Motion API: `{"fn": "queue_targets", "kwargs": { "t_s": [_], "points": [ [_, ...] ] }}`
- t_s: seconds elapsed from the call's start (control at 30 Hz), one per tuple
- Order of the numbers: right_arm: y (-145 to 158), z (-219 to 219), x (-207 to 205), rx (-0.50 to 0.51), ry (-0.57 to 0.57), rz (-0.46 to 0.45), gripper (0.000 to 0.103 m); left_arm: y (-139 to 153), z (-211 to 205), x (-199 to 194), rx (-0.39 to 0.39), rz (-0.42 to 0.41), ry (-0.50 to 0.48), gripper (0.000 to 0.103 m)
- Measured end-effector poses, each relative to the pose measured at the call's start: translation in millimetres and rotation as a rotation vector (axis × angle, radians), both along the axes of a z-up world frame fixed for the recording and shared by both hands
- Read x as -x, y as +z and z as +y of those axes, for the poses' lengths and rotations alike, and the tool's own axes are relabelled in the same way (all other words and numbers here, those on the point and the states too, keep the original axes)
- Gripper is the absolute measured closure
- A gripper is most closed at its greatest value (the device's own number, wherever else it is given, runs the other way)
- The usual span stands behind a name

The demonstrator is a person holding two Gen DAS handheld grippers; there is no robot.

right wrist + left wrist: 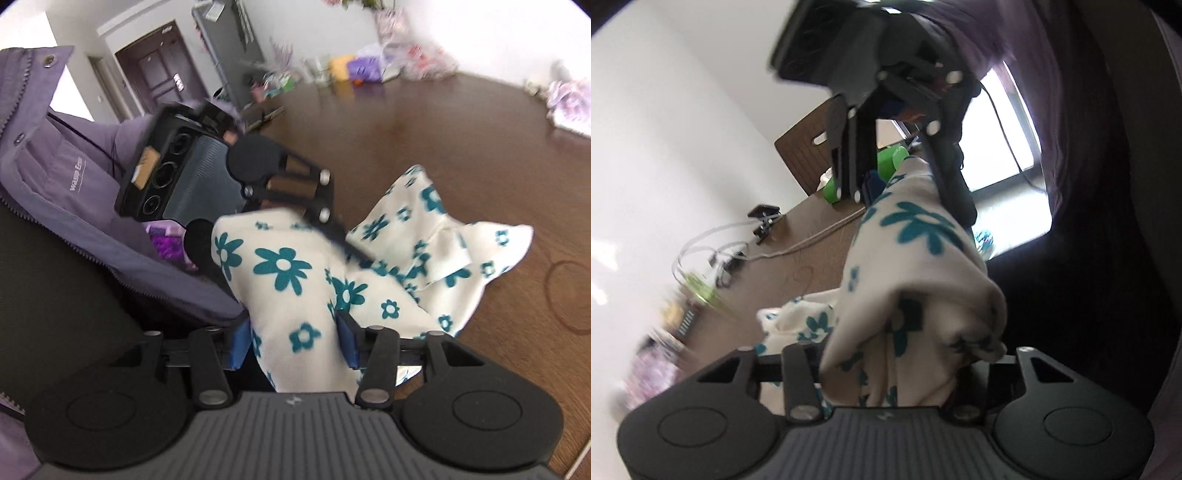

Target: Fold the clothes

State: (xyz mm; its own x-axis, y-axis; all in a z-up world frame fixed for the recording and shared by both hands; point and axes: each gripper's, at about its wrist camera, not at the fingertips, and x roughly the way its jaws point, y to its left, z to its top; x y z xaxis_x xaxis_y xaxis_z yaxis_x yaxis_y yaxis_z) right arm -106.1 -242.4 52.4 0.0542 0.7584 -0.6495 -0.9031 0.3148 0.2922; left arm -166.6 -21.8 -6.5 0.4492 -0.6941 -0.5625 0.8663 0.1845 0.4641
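Note:
A cream cloth with teal flowers (284, 269) stretches between my two grippers, and its far part lies crumpled on the brown table (461, 147). In the left wrist view the cloth (916, 251) bunches tightly in my left gripper (905, 350) and hides its fingers. From the right wrist view, one black finger (332, 229) of the left gripper lies across the cloth. My right gripper (293, 339) has the cloth between its blue pads (349, 339), with the jaws standing apart. It also shows at the top of the left wrist view as the right gripper (905, 192).
A person's purple jacket (74, 184) is close on the left. A wooden chair (805, 147), a green object (890, 158), a black clip (764, 218) and white cables (713, 251) sit at the table's far side. Bags and small items (343, 68) line the far edge.

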Motion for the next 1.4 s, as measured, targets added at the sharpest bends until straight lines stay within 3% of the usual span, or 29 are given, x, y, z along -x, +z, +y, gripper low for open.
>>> {"fn": "queue_targets", "kwargs": {
  "t_s": [0.1, 0.13, 0.27, 0.4, 0.57, 0.6, 0.63, 0.73, 0.9, 1.0, 1.1, 1.23, 1.33, 1.4],
  "points": [
    [3.2, -16.0, 11.4, -0.061, -0.087, -0.111, 0.020, 7.6, 12.1, -25.2, 0.107, 0.182, 0.051, 0.062],
    [1.7, -21.3, 15.4, -0.081, -0.107, -0.146, 0.019, 10.2, 15.6, -33.2, 0.140, 0.241, 0.066, 0.062],
    [-16.1, -30.0, 18.5, -0.102, -0.145, -0.239, 0.018, 16.9, 25.8, -58.2, 0.237, 0.459, 0.081, 0.063],
    [-34.1, -19.8, 15.6, -0.055, -0.116, -0.315, 0.022, 20.4, 29.3, -73.8, 0.267, 0.566, 0.058, 0.064],
    [-39.7, -15.9, -1.7, -0.138, -0.077, -0.238, 0.025, 16.7, 46.6, -86.0, 0.336, 0.779, 0.016, 0.067],
    [-41.3, -15.3, -7.4, -0.151, -0.072, -0.194, 0.030, 14.4, 48.9, -89.4, 0.341, 0.801, 0.022, 0.067],
    [-42.4, -15.1, -13.7, -0.161, -0.074, -0.131, 0.043, 13.8, 52.4, -90.5, 0.346, 0.821, 0.035, 0.065],
    [-44.6, -18.5, -31.8, -0.202, -0.151, 0.096, 0.060, 15.7, 66.1, -96.2, 0.365, 0.866, 0.132, 0.051],
    [-56.1, -23.4, -51.2, -0.291, -0.302, 0.361, 0.061, 31.5, 76.9, -85.6, 0.427, 0.705, 0.370, 0.019],
    [-67.2, -26.5, -61.7, -0.335, -0.375, 0.475, 0.061, 34.9, 80.8, -91.0, 0.497, 0.725, 0.555, 0.014],
    [-75.4, -27.8, -67.5, -0.344, -0.426, 0.487, 0.062, 33.5, 82.1, -97.8, 0.524, 0.752, 0.671, 0.015],
    [-81.3, -25.1, -72.2, -0.355, -0.485, 0.486, 0.062, 33.3, 72.6, -102.5, 0.529, 0.762, 0.749, 0.015],
    [-74.7, -25.4, -63.5, -0.336, -0.516, 0.410, 0.056, 35.3, 67.7, -104.7, 0.521, 0.770, 0.779, 0.015],
    [-64.6, -28.2, -53.7, -0.323, -0.536, 0.318, 0.054, 41.4, 71.4, -98.7, 0.497, 0.726, 0.772, 0.015]
  ]
}}
